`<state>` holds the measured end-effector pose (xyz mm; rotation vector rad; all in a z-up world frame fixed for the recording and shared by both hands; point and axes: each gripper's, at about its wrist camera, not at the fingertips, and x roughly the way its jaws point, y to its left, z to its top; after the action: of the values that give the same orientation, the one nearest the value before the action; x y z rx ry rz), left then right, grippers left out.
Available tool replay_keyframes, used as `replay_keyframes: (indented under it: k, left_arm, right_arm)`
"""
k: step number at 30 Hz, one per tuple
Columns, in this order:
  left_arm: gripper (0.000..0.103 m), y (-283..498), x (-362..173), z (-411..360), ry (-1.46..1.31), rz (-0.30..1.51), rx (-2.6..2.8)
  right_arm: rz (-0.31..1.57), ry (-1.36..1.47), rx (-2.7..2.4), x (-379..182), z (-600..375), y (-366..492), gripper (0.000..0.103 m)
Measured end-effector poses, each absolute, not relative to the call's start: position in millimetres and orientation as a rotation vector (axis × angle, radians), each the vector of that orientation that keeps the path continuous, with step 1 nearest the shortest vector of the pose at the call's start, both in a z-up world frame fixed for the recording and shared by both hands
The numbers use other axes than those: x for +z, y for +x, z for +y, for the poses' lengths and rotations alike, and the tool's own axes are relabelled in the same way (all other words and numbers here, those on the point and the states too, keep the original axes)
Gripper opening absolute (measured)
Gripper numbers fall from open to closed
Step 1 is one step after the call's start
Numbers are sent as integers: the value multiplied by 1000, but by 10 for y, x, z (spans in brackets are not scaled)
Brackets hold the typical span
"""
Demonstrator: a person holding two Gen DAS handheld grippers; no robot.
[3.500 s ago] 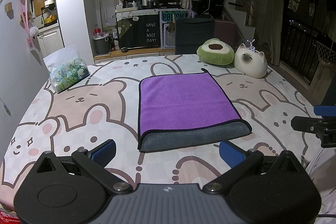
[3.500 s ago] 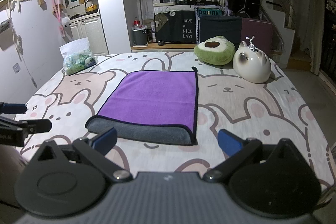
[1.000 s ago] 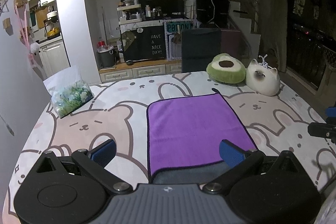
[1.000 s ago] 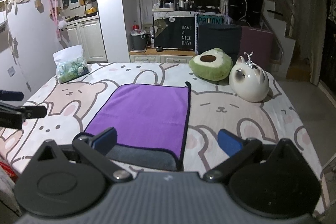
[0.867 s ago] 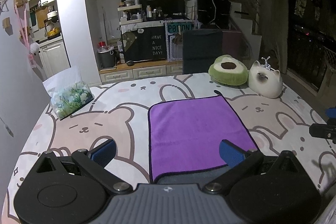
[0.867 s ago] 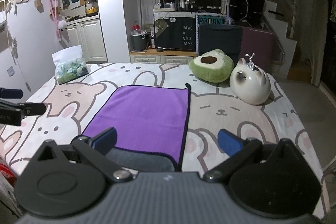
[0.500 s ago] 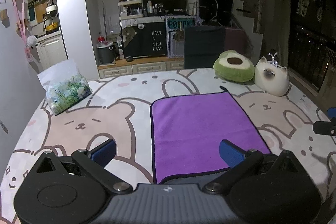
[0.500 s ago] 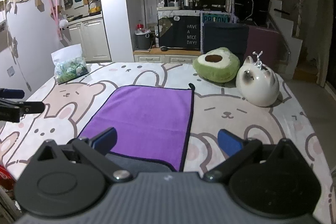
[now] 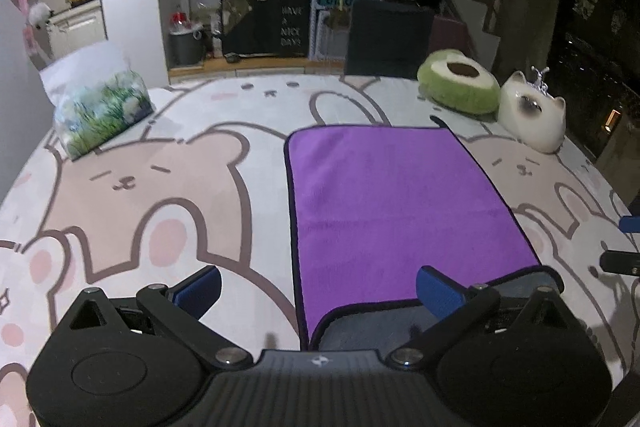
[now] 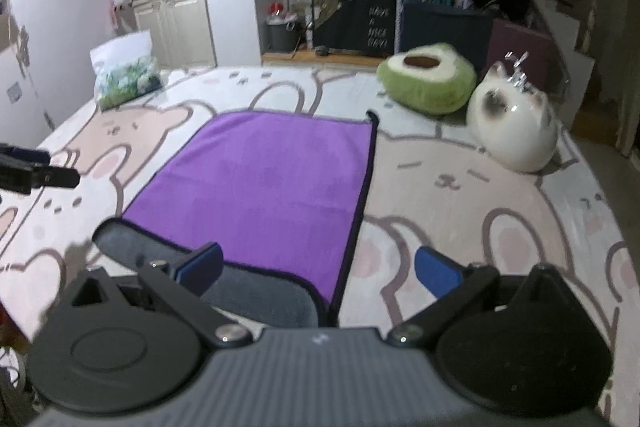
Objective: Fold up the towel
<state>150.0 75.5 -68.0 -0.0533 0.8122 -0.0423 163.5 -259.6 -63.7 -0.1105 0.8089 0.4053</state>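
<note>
Both grippers hang wide open over the near edge of the towel, holding nothing.

In the left wrist view the left gripper fills the bottom of the frame, jaws spread, straddling the towel's near left corner; the towel lies flat at centre right on the cloth, purple side up with a grey band along its near edge (the underside showing). The right gripper, low in its own frame, spreads its jaws over the towel's near right corner. An avocado cushion and a cat figure sit at upper right, a bag at upper left.
</note>
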Motion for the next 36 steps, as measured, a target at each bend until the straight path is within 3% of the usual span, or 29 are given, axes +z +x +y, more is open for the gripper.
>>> replay_keyframes:
  k: [7,15,19,23,26,33,36]
  left_arm:
    - [88,1597,-895,875,-89,872,-127]
    - [83,1674,-1099,994,-168,936,-256]
    - [70,1729,-1197,983,-158,993,-287]
    - [59,1766,-1295,976,-144,1048,-300]
    - [51,1785,-1321,980,-153,1057,-311]
    - [34,1840,-1374,953,-143,1084,-320]
    - [27,1855,-1395,970,-144,1096,-311]
  right_arm:
    - [875,-132,467,-832,-2600,1809,103]
    - [891,-111,597,-1023,-2677,1945,103]
    - [910,-101,662,-1080,-2703,2013,102]
    - [979,-47,682,-1116,-2699,2141,73]
    - [1025,-49,675,-1176,-2668,2193,59]
    - [1090,-57,682,-1282,-2601,2205,47]
    - [1123,-67,679,-1347,-2589,2225,36]
